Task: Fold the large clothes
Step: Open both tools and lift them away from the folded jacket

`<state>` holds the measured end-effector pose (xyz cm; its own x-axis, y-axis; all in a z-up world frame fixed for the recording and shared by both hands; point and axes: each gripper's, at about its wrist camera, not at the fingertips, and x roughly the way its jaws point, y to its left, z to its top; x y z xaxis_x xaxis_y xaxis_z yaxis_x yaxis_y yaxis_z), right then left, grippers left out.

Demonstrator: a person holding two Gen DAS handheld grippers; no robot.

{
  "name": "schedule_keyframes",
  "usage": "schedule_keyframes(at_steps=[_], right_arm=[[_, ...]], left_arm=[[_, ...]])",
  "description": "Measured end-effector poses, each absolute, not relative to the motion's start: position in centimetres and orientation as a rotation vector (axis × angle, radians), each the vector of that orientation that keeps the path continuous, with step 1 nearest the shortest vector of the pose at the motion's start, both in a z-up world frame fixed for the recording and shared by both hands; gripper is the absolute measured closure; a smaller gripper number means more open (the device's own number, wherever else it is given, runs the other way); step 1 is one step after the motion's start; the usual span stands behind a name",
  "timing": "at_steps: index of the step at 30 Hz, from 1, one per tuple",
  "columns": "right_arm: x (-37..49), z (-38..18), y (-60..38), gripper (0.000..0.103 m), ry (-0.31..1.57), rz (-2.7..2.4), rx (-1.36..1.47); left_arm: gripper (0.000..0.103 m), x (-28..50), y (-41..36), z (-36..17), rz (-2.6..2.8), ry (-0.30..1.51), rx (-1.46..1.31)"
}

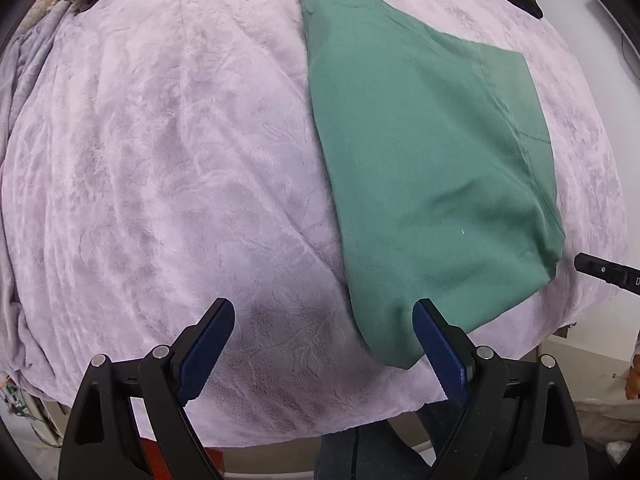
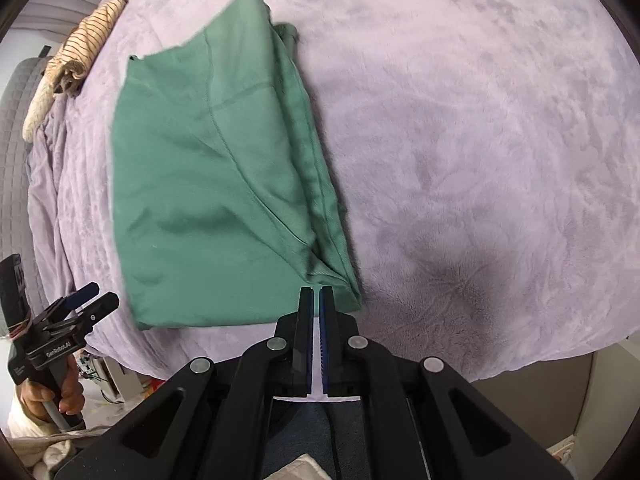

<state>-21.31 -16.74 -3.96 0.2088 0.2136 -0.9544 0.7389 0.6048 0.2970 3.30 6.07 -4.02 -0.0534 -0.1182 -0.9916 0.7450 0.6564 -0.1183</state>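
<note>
- Left wrist view: left gripper (image 1: pixel 324 316) spread wide, holding nothing, beside the green garment's (image 1: pixel 420 168) near corner.
- Right gripper (image 2: pixel 317 294) nearly closed on nothing, at its near edge.
- Garment lies compactly folded on the lilac blanket (image 1: pixel 160 160); folding looks nearly finished.

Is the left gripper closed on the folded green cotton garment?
No, the left gripper is wide open above the lilac plush blanket, beside the green garment.
</note>
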Motion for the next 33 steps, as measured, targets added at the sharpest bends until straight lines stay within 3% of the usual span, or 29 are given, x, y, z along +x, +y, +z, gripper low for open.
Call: schedule_keyframes(at_steps=[10, 12, 13, 14, 16, 22, 29, 30, 31, 33], right_arm=[[-17.3, 1.0, -17.3, 0.1, 1.291, -0.448, 0.806], [-16.7, 1.7, -17.3, 0.098, 1.289, -0.451, 0.785], [-16.1, 2.0, -17.1, 0.088, 1.288, -0.45, 0.779], [-15.6, 2.3, -17.1, 0.06, 1.287, -0.454, 0.772], [-15.0, 2.9, -16.8, 0.026, 1.276, -0.472, 0.752], [-13.7, 4.8, -16.3, 0.025, 1.27, -0.522, 0.68], [-12.5, 7.0, -15.2, 0.016, 1.243, -0.604, 0.505], [-12.4, 7.2, -15.0, 0.014, 1.238, -0.615, 0.489], [-12.3, 7.4, -15.0, 0.0, 1.237, -0.62, 0.48], [-12.3, 7.9, -14.9, 0.0, 1.218, -0.625, 0.476]], left_arm=[[0.011, 3.9, 4.5, 0.8, -0.689, 1.35, 0.537], [0.0, 4.1, 4.2, 1.3, -0.672, 1.342, 0.53], [0.0, 4.2, 4.0, 1.5, -0.668, 1.336, 0.525], [0.0, 4.3, 4.0, 1.8, -0.666, 1.333, 0.522], [0.0, 4.3, 3.8, 2.3, -0.666, 1.334, 0.513], [0.0, 4.3, 3.1, 3.4, -0.652, 1.322, 0.497], [0.0, 4.0, 2.0, 4.8, -0.658, 1.281, 0.51], [0.0, 4.0, 1.9, 4.9, -0.659, 1.275, 0.514], [0.0, 3.9, 1.7, 5.1, -0.661, 1.269, 0.517], [0.0, 3.7, 1.5, 5.3, -0.664, 1.257, 0.523]])
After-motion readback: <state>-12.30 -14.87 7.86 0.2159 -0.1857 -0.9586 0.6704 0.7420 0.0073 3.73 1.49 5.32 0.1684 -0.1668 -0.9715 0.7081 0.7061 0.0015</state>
